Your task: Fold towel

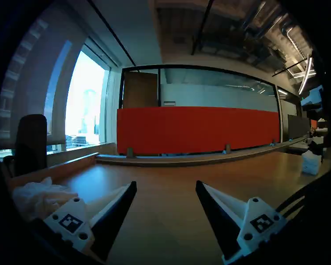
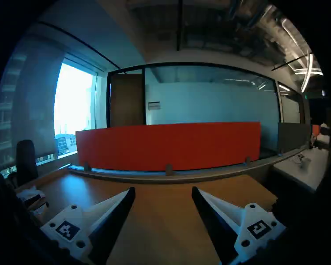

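Towel [image 1: 41,198] lies as a crumpled whitish heap on the worktop [image 1: 174,216] at the lower left of the left gripper view, just beside the left gripper's [image 1: 165,183] left-hand finger. Bunched as it is, its long axis and heading cannot be told. In the right gripper view the towel [image 2: 29,195] sits at the far lower left edge. Left gripper and right gripper [image 2: 162,190] both hold their jaws wide apart over bare wood, which stretches ahead to a red divider [image 1: 196,130] along the worktop's far edge
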